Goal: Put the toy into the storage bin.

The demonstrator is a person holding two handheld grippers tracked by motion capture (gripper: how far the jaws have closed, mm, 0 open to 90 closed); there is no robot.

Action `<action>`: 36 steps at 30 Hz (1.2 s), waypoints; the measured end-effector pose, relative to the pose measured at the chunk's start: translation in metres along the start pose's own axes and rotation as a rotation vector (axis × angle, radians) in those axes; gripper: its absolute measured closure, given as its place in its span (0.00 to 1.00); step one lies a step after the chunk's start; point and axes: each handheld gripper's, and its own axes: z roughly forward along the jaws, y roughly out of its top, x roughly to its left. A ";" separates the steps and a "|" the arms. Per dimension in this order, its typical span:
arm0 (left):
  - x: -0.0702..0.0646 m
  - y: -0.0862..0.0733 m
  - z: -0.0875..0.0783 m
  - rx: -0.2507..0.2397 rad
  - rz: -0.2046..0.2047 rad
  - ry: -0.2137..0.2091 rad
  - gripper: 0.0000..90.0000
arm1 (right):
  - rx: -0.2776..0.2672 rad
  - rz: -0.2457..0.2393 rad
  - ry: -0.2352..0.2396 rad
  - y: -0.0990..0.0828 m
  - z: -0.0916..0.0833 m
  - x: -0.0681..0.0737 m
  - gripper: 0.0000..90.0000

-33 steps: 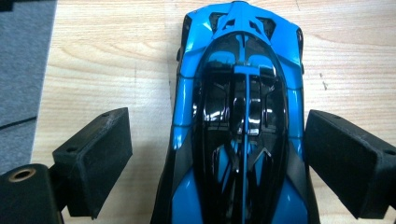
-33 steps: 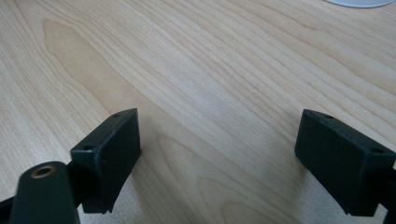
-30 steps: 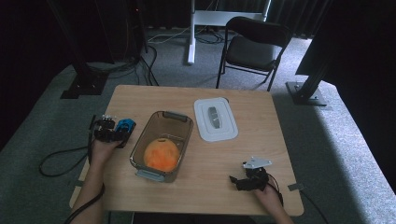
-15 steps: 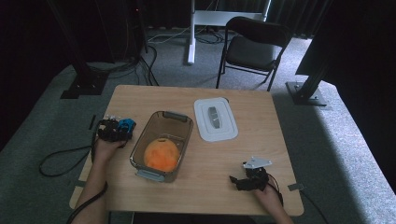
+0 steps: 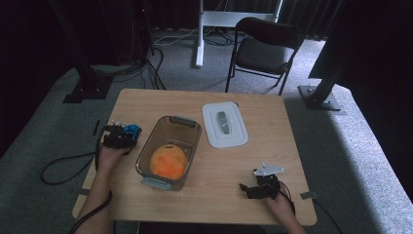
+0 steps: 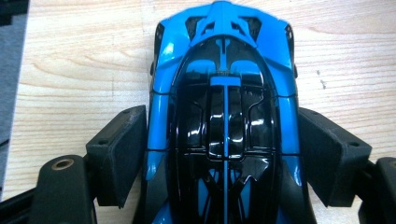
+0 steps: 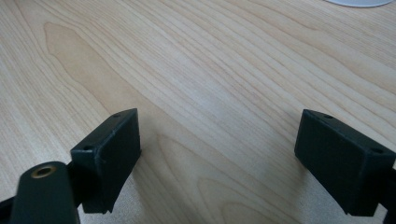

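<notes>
A: Since the earlier frame, the left gripper (image 6: 224, 154) jaws have just been closing on the blue toy car (image 6: 224, 116), left-centre on the table (image 5: 272, 161).
B: Right gripper (image 7: 219, 158) open, lower right; no lettering legible, possibly glare.

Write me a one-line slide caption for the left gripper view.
Left gripper jaws, just closing, press both sides of a blue and black toy car on the wooden table.

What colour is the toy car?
Bright blue with a glossy black top; the toy car shows best in the left gripper view.
</notes>
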 end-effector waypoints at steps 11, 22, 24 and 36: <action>-0.001 0.005 -0.010 0.025 0.002 -0.023 0.25 | 0.003 -0.006 -0.008 0.000 0.000 0.001 0.15; -0.004 0.006 -0.002 0.068 0.031 -0.022 0.11 | 0.003 -0.004 -0.007 0.000 0.000 0.001 0.15; -0.004 0.009 0.002 0.087 0.029 -0.020 0.10 | 0.002 -0.003 -0.006 0.000 0.000 0.000 0.15; -0.004 0.013 0.006 0.135 0.042 -0.060 0.11 | 0.002 -0.004 -0.006 0.000 0.000 0.001 0.15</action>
